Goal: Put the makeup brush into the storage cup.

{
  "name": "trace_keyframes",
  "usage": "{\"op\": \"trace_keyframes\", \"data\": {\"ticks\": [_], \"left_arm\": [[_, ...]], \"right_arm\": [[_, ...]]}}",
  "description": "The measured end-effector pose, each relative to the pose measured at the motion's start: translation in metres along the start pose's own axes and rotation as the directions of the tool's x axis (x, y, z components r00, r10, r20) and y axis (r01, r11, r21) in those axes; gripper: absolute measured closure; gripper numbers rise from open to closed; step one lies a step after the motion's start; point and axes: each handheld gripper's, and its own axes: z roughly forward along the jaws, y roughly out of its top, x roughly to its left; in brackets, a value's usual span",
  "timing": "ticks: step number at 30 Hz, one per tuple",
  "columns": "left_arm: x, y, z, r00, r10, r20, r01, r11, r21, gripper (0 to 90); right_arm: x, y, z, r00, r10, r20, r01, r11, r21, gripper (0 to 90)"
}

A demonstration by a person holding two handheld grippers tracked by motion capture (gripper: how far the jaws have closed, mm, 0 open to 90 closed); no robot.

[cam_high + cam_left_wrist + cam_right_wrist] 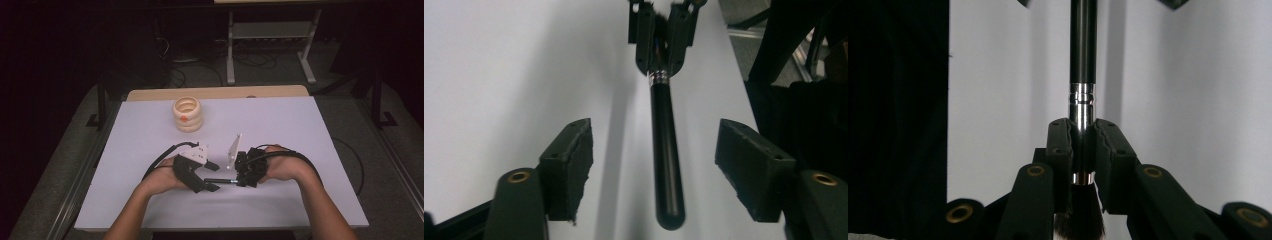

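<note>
A brush (220, 180) with a black handle (666, 150), a silver ferrule (1082, 97) and dark bristles (1080, 217) is held level over the white table (280, 125). My right gripper (240, 181) is shut on the ferrule (659, 76), and in the right gripper view its jaws (1082, 131) clamp the metal with the bristles behind them. My left gripper (214, 176) faces it from the left. In the left gripper view its two pads (574, 150) stand on either side of the handle's free end with a gap on each side, so the left gripper (656, 130) is open.
A stack of cream rings (187, 114) with an orange spot stands at the back left of the table. A metal stand (270, 35) and cables lie on the floor beyond the far edge. Dark floor borders both sides.
</note>
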Motion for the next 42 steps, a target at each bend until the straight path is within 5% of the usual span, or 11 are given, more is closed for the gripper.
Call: {"op": "trace_keyframes", "data": {"ticks": [15,31,42], "left_arm": [[-0.003,0.0,0.005,0.9994,0.005,0.033,-0.007,0.9992,0.038,64.2],[-0.004,0.0,0.01,0.9981,0.002,0.061,-0.008,0.9958,0.092,76.7],[-0.005,0.001,0.008,0.9996,-0.01,0.026,0.008,0.9957,0.093,79.2]], "right_arm": [[0.003,0.004,0.004,0.9999,-0.008,-0.012,0.008,1.0,0.009,77.0],[0.004,0.007,0.007,0.9998,-0.016,-0.014,0.016,1.0,0.02,77.0],[0.005,0.007,0.005,1.0,0.003,0.003,-0.003,1.0,0.015,76.8]]}}
